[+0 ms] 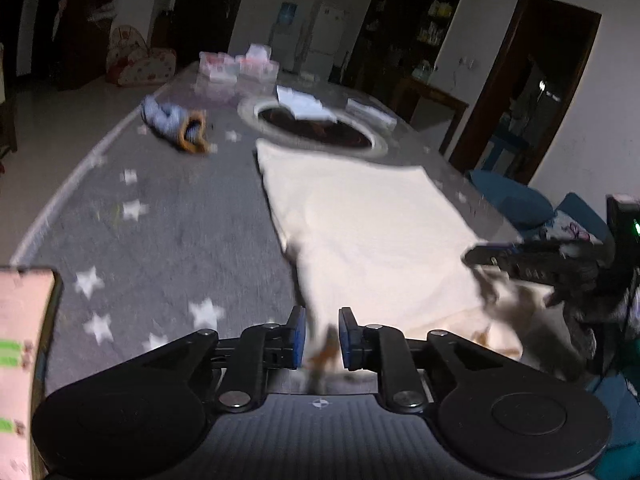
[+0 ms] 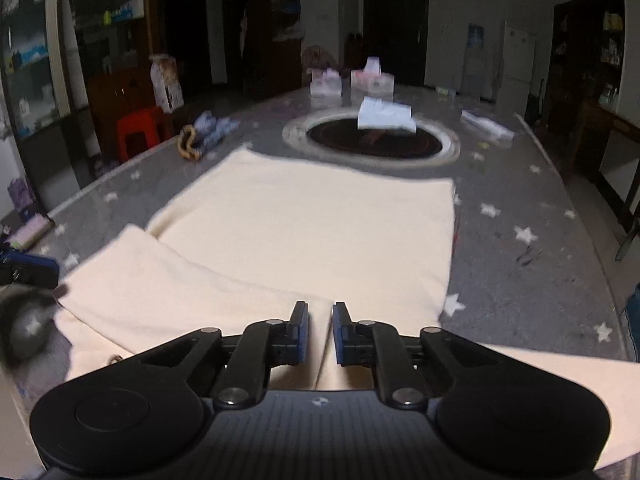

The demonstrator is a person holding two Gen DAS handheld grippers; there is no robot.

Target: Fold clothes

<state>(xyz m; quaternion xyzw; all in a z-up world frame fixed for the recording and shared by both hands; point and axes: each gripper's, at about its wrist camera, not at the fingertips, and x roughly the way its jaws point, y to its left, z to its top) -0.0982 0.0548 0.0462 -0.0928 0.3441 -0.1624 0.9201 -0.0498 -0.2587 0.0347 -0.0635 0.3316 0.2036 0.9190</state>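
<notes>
A cream garment lies spread flat on the grey star-patterned table cover, its near edge bunched up. My left gripper is shut on that near edge, with cloth gathered between the blue pads. In the right wrist view the same cream garment shows a folded flap at its left. My right gripper is shut on a creased fold of its near edge. The right gripper also appears at the garment's right corner in the left wrist view. The left gripper shows blurred at the left edge.
A small blue garment with brown trim lies far left on the table. Beyond the cream garment is a round dark inset with a white folded item on it. Clear plastic boxes stand at the far end. A red stool stands beside the table.
</notes>
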